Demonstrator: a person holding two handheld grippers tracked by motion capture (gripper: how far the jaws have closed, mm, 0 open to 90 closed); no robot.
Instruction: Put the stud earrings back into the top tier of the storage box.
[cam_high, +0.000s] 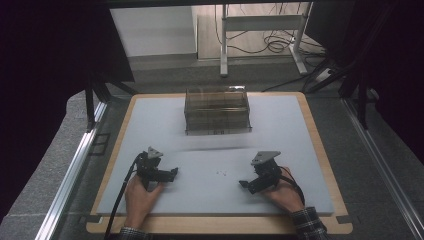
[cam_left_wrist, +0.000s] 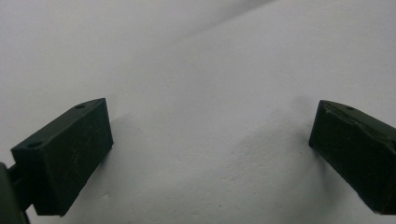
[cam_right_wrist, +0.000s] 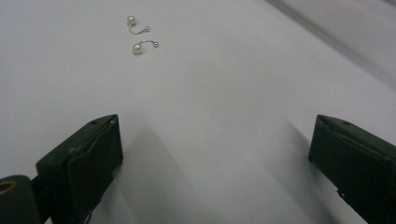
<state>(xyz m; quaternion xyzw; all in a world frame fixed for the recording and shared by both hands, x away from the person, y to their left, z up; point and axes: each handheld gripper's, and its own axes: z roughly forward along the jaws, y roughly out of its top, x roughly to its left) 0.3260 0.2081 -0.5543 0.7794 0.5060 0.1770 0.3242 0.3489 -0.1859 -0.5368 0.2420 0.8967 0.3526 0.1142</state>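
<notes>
Nothing is picked up yet — your right gripper (cam_right_wrist: 212, 154) has its jaws wide, the two earrings (cam_right_wrist: 140, 35) lying ahead on the desk (cam_high: 300, 150). Your left gripper (cam_left_wrist: 210, 154) is wide too, empty — the box (cam_high: 216, 110) waits beyond.

No legible text, label, brand, number or sign anywhere.
</notes>
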